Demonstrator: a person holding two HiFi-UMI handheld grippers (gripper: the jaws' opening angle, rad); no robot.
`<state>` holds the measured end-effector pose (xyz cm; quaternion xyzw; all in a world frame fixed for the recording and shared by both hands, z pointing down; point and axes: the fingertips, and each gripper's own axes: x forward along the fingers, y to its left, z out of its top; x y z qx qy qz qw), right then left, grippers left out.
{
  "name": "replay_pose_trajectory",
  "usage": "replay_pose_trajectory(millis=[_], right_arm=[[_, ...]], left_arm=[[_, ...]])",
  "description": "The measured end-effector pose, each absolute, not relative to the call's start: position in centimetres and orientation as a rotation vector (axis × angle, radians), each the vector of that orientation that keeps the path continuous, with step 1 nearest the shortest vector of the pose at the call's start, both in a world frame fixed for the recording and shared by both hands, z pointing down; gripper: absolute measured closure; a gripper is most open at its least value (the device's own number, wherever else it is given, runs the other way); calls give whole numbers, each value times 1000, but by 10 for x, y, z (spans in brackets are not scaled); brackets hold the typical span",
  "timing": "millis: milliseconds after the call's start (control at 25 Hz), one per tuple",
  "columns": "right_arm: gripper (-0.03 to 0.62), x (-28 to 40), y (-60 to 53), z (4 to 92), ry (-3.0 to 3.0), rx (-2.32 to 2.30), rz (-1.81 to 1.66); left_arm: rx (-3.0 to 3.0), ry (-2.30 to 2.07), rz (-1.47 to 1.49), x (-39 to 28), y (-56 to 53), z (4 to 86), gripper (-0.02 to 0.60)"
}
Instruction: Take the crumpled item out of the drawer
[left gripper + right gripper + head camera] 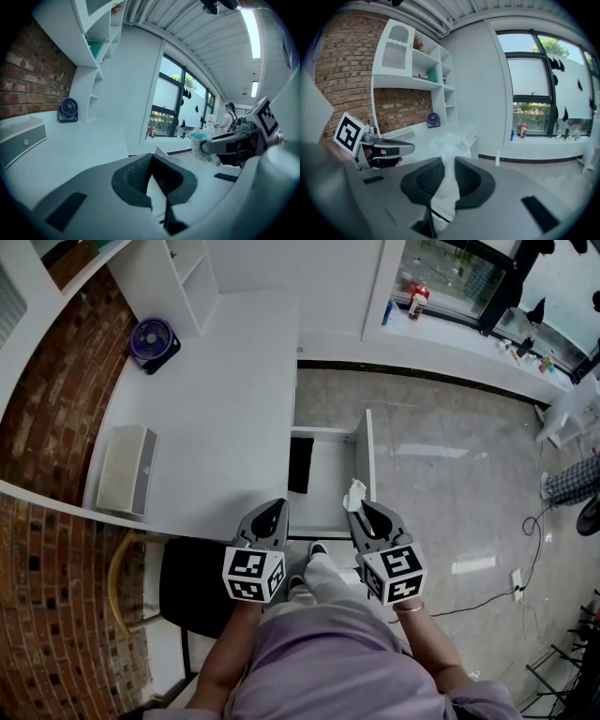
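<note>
The crumpled white item (354, 493) sticks out from between the jaws of my right gripper (361, 513), which is shut on it above the front right corner of the open white drawer (368, 457). In the right gripper view the item (449, 144) bulges above the closed pads and hangs down between them. From the left gripper view the same item (203, 140) shows at the tip of the right gripper (224, 143). My left gripper (273, 517) hovers beside the right one, over the desk's front edge, shut with nothing in it (153, 155).
A flat black object (301, 465) lies in the drawer's left side. On the white desk (225, 409) stand a purple fan (153, 340) and a white box (125, 470). A black chair (192, 587) is below left. Bottles (417, 301) sit on the windowsill.
</note>
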<state>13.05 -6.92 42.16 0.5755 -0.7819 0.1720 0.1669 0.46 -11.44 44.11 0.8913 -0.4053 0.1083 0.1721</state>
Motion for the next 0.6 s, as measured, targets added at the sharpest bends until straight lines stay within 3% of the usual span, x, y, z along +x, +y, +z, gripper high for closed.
replay_pose_trajectory(millis=[600], right_arm=[[525,127,-77,421,-2258,1631,515]], left_arm=[[2529,-1157,304,5,-119,440,580]])
